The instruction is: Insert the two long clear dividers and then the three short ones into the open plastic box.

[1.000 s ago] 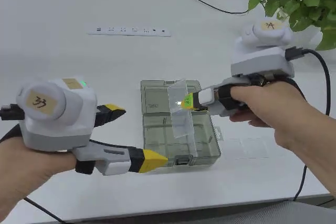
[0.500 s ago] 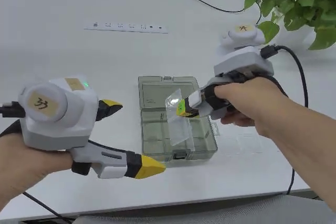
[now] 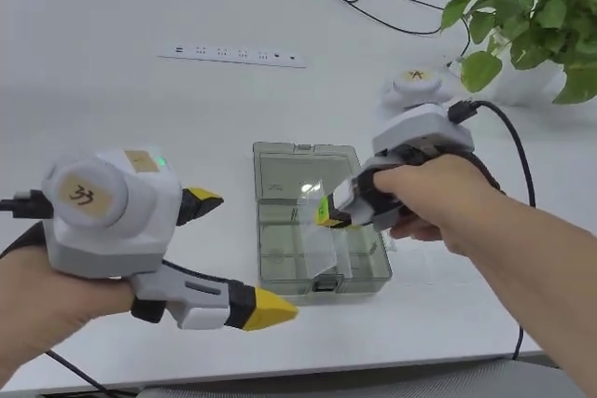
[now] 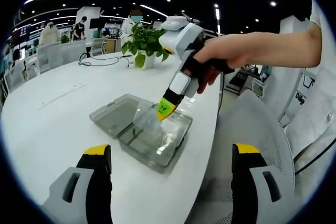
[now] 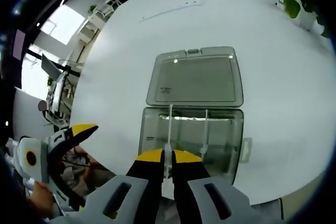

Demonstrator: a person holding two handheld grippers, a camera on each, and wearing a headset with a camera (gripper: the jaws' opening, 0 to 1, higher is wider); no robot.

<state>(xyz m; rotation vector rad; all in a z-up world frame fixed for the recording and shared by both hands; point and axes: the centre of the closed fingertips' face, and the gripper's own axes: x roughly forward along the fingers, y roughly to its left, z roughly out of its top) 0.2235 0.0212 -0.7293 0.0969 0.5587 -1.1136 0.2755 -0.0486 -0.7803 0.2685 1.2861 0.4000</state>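
Starting with head view: right gripper is clamped on the clear divider, which dips into the open box. Its long axis runs tilted from the lid side down toward the near wall. Right hand wraps the handle, forearm in from the right, nose pointing left and down. Left gripper sits beside the box, jaws wide apart, holding nothing.
Left gripper view: own jaws spread, box ahead on the white table.
Right gripper view: jaws together on the divider's near end, sheet edge-on, pointing straight ahead at the flat lid.
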